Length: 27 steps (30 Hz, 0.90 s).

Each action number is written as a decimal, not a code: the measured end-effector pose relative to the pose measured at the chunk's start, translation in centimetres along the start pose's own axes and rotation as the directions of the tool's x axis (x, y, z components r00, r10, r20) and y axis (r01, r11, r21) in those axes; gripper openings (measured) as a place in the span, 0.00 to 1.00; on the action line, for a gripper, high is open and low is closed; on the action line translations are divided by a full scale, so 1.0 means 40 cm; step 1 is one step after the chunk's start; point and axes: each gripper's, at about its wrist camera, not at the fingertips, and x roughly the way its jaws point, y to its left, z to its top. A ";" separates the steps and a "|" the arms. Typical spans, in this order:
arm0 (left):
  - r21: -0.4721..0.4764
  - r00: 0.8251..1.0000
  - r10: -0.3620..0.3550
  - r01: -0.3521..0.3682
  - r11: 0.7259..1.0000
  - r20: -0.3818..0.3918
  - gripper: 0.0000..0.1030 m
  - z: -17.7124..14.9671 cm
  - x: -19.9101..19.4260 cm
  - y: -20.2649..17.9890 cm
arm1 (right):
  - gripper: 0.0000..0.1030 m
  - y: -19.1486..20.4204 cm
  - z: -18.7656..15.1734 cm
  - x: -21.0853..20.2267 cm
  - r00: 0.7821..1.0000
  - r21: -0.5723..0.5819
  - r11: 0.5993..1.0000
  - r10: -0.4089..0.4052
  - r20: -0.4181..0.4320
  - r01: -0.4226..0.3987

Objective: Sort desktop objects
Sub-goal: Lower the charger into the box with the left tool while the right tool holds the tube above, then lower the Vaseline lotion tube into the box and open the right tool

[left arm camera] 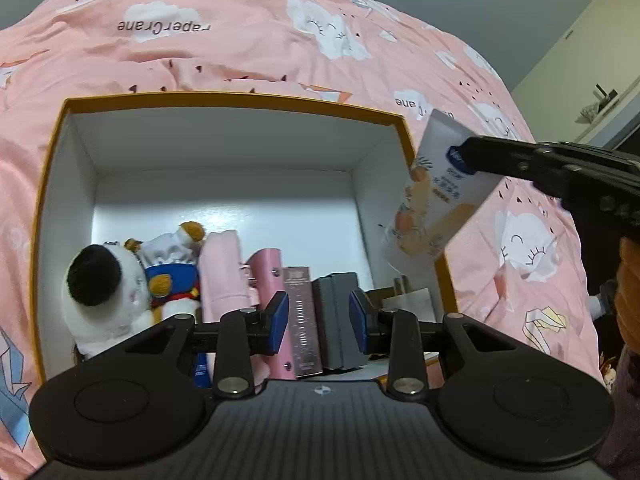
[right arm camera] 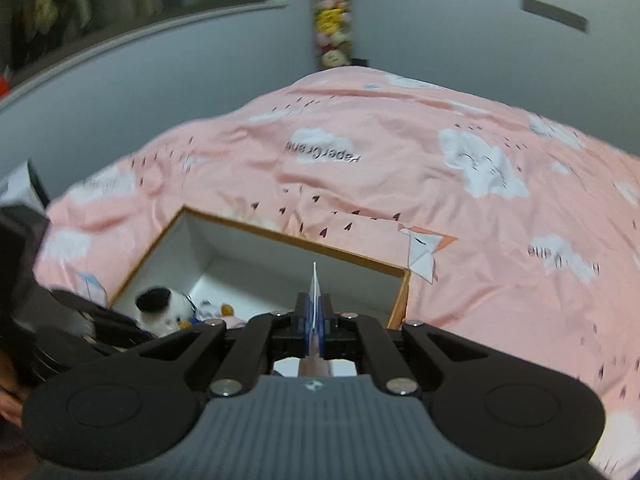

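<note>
My right gripper (right arm camera: 316, 322) is clamped tight on a flat sachet (left arm camera: 434, 196), pads pinched right up against it. From the right wrist view I see the packet only edge-on, a thin white sliver poking out past the fingertips. From the left wrist view it shows its face: white and peach, fruit printed on it, a blue label near the top where the black fingers bite. It hangs tilted over the right-hand wall of the box (left arm camera: 240, 100), its lower corner crossing the orange rim.

The box sits on a pink bedspread (left arm camera: 240, 40) printed with clouds and paper cranes. White inside, orange edge, far half bare. Along the near side I've got a row of things packed together: a white plush toy with a black patch (left arm camera: 100, 292) at the left, a small bear in blue (left arm camera: 172, 276) tucked against it, a pale pink pouch (left arm camera: 222, 272), a pink case (left arm camera: 268, 276), a dark pinkish box with lettering (left arm camera: 300, 312), then a grey block (left arm camera: 334, 312).

My left gripper (left arm camera: 318, 318) is partly open, blue pads (left arm camera: 280, 320) standing apart. The lettered box and the grey block show in the gap, but I can't tell whether the pads touch them or just hover above.
</note>
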 end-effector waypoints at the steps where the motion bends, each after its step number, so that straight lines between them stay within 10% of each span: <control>1: -0.004 1.000 0.001 -0.001 1.000 0.000 0.36 -0.001 0.003 0.004 | 0.03 0.002 0.002 0.014 1.000 -0.025 1.000 0.001 -0.012 -0.001; 13: -0.021 0.999 -0.031 0.030 0.999 -0.014 0.36 -0.023 0.014 0.040 | 0.02 0.008 -0.017 0.147 0.959 -0.308 0.950 -0.041 -0.282 -0.050; 27: -0.035 0.999 -0.036 0.036 0.999 -0.015 0.36 -0.035 0.016 0.048 | 0.02 0.062 -0.016 0.205 0.860 -0.563 0.790 -0.095 -0.502 -0.242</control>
